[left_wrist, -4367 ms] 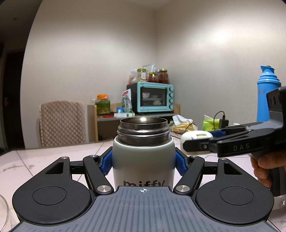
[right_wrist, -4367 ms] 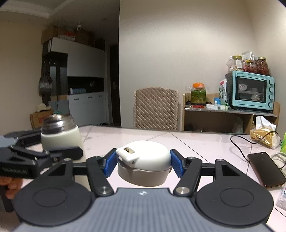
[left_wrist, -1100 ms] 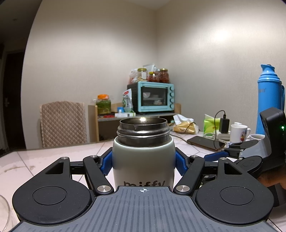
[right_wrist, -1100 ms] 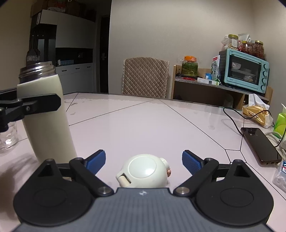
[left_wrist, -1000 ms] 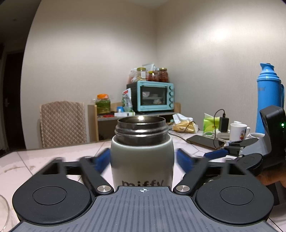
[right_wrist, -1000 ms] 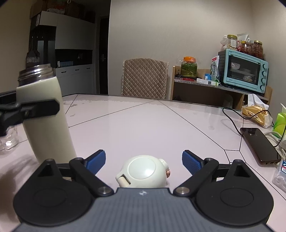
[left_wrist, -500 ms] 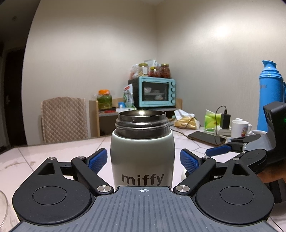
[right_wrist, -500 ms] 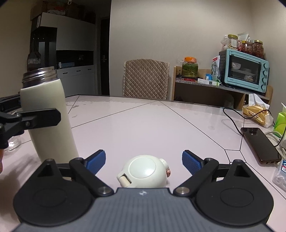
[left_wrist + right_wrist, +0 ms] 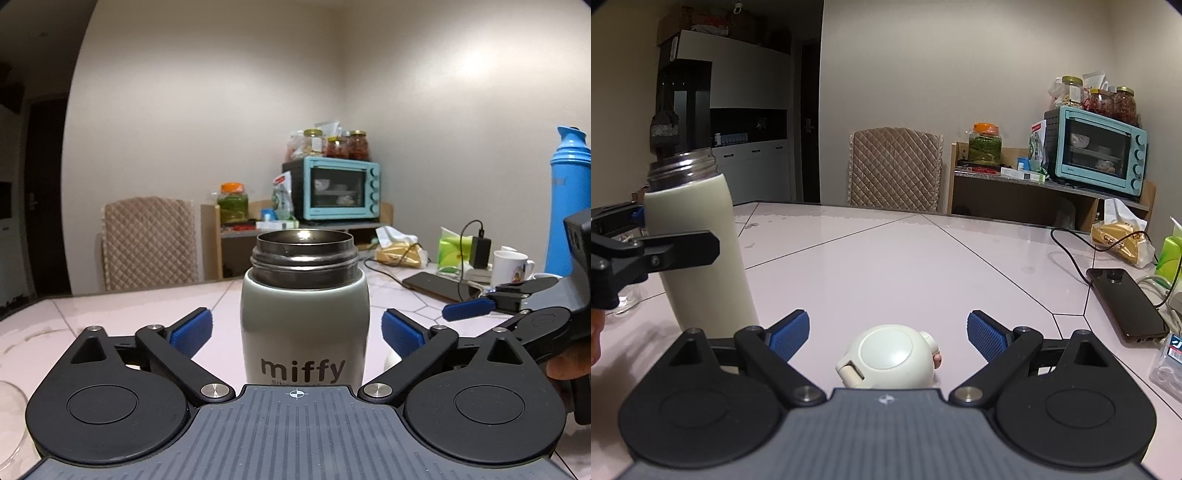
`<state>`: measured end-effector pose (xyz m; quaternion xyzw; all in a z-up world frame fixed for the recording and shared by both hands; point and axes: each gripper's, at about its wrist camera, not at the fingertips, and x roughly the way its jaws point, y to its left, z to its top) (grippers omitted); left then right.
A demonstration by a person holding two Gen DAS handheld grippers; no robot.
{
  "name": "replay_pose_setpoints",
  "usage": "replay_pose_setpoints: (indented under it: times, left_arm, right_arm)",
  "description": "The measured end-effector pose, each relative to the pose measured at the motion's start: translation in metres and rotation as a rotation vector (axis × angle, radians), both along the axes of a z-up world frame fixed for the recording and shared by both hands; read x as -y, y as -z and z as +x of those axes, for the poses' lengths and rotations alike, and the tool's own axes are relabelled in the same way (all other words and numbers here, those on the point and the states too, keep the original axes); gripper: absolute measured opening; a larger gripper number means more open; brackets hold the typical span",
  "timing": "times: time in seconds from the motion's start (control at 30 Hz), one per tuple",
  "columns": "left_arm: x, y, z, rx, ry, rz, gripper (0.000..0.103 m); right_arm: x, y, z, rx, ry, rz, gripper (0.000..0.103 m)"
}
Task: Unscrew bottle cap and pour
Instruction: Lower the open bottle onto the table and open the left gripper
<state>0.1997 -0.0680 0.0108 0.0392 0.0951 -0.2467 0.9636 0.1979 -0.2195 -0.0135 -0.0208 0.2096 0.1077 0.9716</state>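
A pale "miffy" flask (image 9: 304, 317) with a bare steel threaded neck stands upright and uncapped on the table. My left gripper (image 9: 297, 330) is open, its blue pads on either side of the flask and clear of it. In the right wrist view the same flask (image 9: 698, 243) stands at the left. Its white round cap (image 9: 890, 356) lies on the table between the spread fingers of my open right gripper (image 9: 888, 334), untouched. The right gripper also shows at the right of the left wrist view, with a hand on it.
A clear glass (image 9: 626, 301) sits behind the flask at the left. A phone (image 9: 1124, 302) on a cable, a tissue pack, a mug (image 9: 511, 267) and a blue thermos (image 9: 569, 199) crowd the table's right side. A chair (image 9: 895, 170) and a shelf with a teal oven (image 9: 1097, 147) stand beyond.
My left gripper let go of the flask, opened wide and drew back a little. Earlier the right gripper set the cap down on the table and opened; it has since stayed still.
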Motion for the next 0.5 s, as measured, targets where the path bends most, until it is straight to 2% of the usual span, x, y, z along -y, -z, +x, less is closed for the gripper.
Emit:
replay_pose_setpoints:
  times: [0.5]
  left_arm:
    - [-0.0042, -0.0078, -0.0089, -0.044, -0.091, 0.006, 0.103]
  right_arm:
    - [-0.0038, -0.006, -0.0083, 0.009, -0.019, 0.013, 0.095]
